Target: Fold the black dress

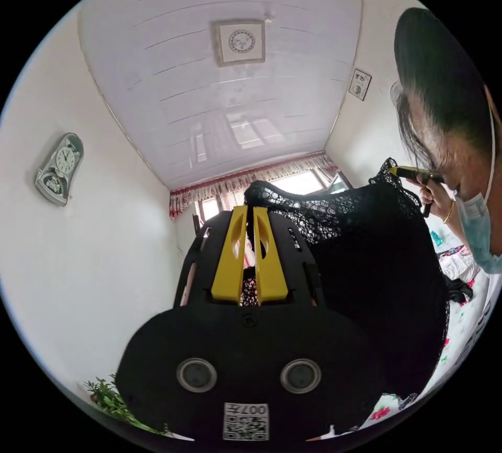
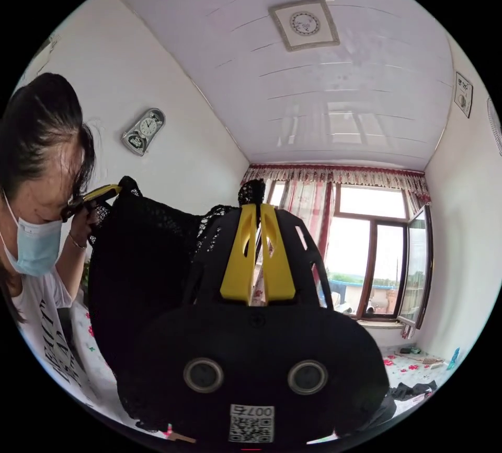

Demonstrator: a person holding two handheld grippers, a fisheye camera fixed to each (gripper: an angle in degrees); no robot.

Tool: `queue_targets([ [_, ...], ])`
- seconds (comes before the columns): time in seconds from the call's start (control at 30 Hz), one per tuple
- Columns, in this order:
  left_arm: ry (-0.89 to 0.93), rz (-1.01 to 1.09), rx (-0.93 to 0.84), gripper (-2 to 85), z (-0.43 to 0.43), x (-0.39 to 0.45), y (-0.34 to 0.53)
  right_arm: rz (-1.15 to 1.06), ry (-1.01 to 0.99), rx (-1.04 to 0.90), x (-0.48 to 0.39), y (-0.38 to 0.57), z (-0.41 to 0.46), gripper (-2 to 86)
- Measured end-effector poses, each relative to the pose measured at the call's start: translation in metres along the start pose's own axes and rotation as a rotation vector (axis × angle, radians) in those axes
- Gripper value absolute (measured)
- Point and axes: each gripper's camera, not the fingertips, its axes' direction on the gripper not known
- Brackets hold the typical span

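White walls and a glossy panelled ceiling (image 1: 219, 82) close in the room, with a curtained window (image 2: 366, 244) letting in daylight.

Held up in the air between the two tools is the black dress (image 1: 366, 265), a lacy, netted piece hanging down in one dark sheet. In the left gripper view it drapes from the middle out toward 3 o'clock. In the right gripper view the same dress (image 2: 141, 265) hangs from the middle toward 9 o'clock.

The left tool (image 1: 250, 212) has its yellow jaws drawn nearly together, and a bunched corner of the lace sits pinched at their tips. The right tool (image 2: 258, 210) likewise has its jaws close together, with a knot of lace caught just at the tips. In the left gripper view, that right tool (image 1: 405, 172) appears again at 2 o'clock, clamping the dress's far top edge, held by a hand (image 1: 436, 199).

Behind the dress stands the person (image 2: 36, 202), wearing a face mask and a printed white shirt.

A wall clock (image 1: 58, 168) hangs at 9 o'clock in the left gripper view. Low at 4 o'clock in the right gripper view lies a flower-patterned surface (image 2: 413, 364) with small odds and ends on it.
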Motion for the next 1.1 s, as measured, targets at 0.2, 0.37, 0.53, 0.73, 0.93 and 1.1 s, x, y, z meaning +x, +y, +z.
queue_targets([
  [0.2,0.04,-0.004,-0.208,-0.5,0.103,0.018,0.039,0.08,0.04,-0.208,0.022,0.069,0.09,-0.2],
  [0.37,0.098,0.034,-0.569,0.9,0.276,0.044,0.156,0.237,0.038,-0.455,0.057,0.183,0.212,0.0],
  [0.53,0.178,-0.017,-0.934,8.2,0.445,0.072,0.314,0.359,0.143,-0.736,0.082,0.311,0.335,1.2],
  [0.73,0.114,-0.114,-1.29,8.9,0.481,0.068,0.495,0.566,0.26,-1.091,0.098,0.497,0.345,3.8],
  [0.93,0.238,-0.363,-1.618,8.7,0.321,0.064,0.635,0.659,0.132,-1.5,0.029,0.624,0.215,5.4],
  [1.1,0.336,-0.54,-1.848,9.2,0.208,0.093,0.642,0.838,0.041,-1.652,-0.007,0.632,0.141,6.6],
])
